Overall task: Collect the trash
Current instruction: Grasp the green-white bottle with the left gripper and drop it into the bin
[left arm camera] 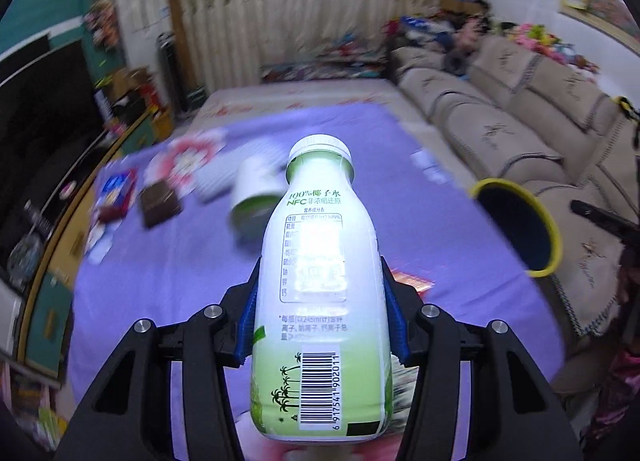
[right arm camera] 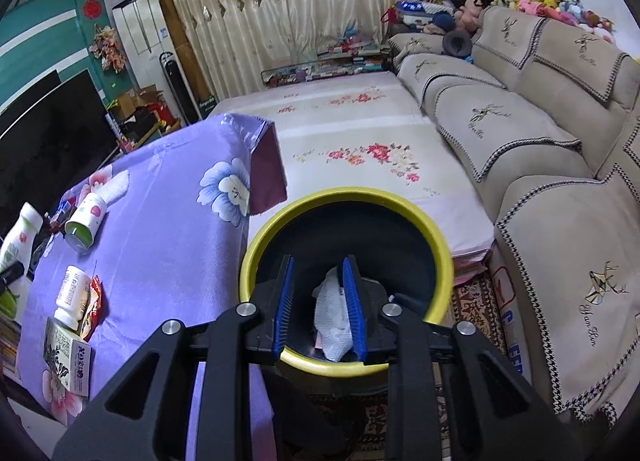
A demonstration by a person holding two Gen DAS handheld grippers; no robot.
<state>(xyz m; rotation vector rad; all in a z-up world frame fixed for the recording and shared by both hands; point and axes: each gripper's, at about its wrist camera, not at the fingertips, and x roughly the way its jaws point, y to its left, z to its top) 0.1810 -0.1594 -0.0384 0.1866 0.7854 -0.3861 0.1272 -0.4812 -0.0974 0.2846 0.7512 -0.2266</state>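
My left gripper [left arm camera: 320, 261] is shut on a white and green coconut-water bottle [left arm camera: 320, 269], its blue pads pressing both sides. The capped bottle hangs above the purple tablecloth [left arm camera: 180, 281] and shows again at the far left in the right wrist view [right arm camera: 20, 237]. My right gripper [right arm camera: 319, 261] hovers over the yellow-rimmed bin [right arm camera: 436, 237] beside the table, its pads a narrow gap apart with nothing pinched. A crumpled white tissue [right arm camera: 332, 321] lies inside the bin below them. In the left wrist view the bin [left arm camera: 554, 237] sits off the table's right edge.
On the cloth lie a tipped paper cup [right arm camera: 84, 225], a white pill bottle [right arm camera: 74, 297], a red wrapper [right arm camera: 95, 301] and a small carton [right arm camera: 68, 357]. A beige sofa [right arm camera: 540, 165] runs along the right. A flowered mat [right arm camera: 360, 141] covers the floor beyond the bin.
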